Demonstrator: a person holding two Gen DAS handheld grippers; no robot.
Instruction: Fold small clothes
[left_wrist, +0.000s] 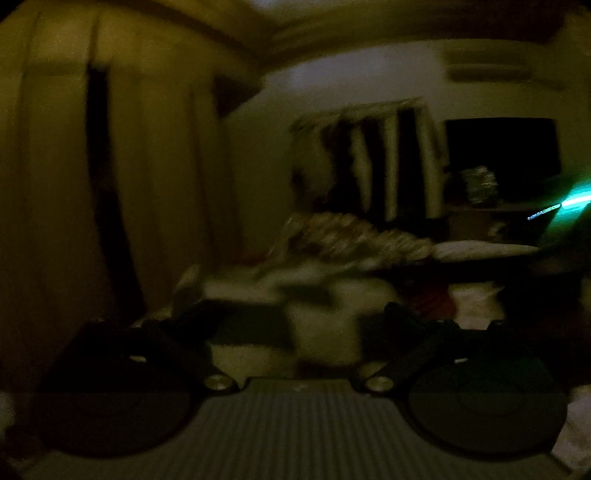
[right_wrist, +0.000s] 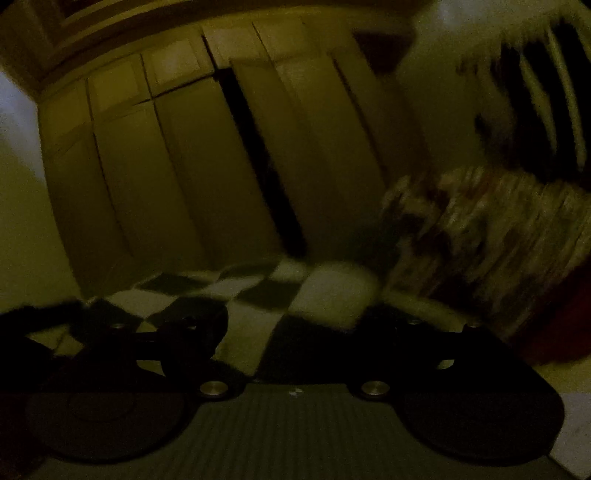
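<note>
The room is very dark and both views are blurred. A checkered dark-and-light cloth (right_wrist: 280, 295) lies spread on the bed in front of my right gripper (right_wrist: 295, 325); it also shows in the left wrist view (left_wrist: 295, 306) in front of my left gripper (left_wrist: 295, 321). The black fingers (left_wrist: 192, 314) of both grippers stand wide apart low in each view, with nothing seen between them. Whether any fingertip touches the cloth is too dark to tell.
A patterned bundle of fabric (right_wrist: 480, 229) is piled at the right, also seen in the left wrist view (left_wrist: 351, 236). Wardrobe doors (right_wrist: 184, 166) stand behind. A striped hanging cloth (left_wrist: 388, 166), a dark screen (left_wrist: 502, 155) and a green light (left_wrist: 576, 199) are at the far right.
</note>
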